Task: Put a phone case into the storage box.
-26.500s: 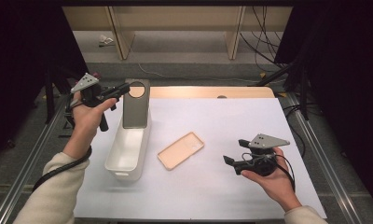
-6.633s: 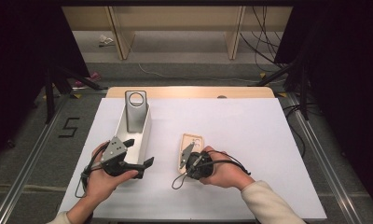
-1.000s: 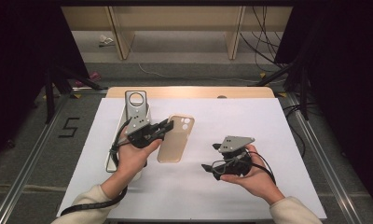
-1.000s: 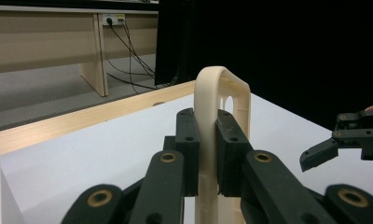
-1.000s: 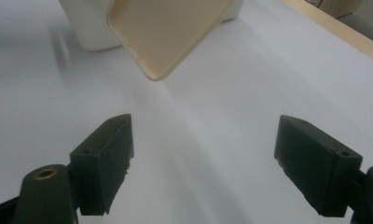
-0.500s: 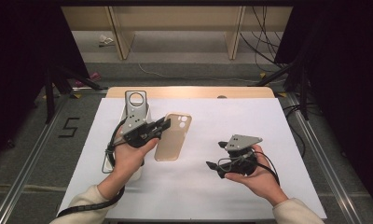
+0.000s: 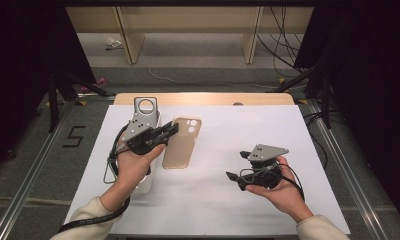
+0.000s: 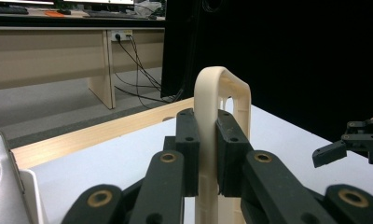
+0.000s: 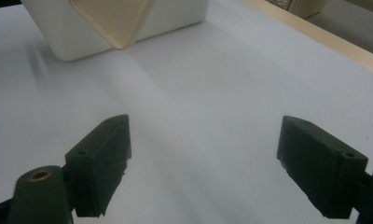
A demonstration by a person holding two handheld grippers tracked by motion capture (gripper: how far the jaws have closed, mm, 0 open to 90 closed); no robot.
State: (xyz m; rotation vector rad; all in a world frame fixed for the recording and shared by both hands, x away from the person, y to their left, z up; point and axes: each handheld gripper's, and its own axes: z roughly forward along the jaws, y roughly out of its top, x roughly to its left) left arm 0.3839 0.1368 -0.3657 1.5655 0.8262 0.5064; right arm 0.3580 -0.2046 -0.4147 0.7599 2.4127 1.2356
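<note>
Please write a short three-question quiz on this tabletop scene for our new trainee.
1. True or false: the left claw is shut on the beige phone case.
2. How do the jaws of the right claw stand? A) clamped on the case B) wide apart with nothing between them C) shut on a cable
3. What stands beside the left hand on the white table cover?

Key: 1 true. 2 B. 3 a white bin, with a grey plate at its far end.
</note>
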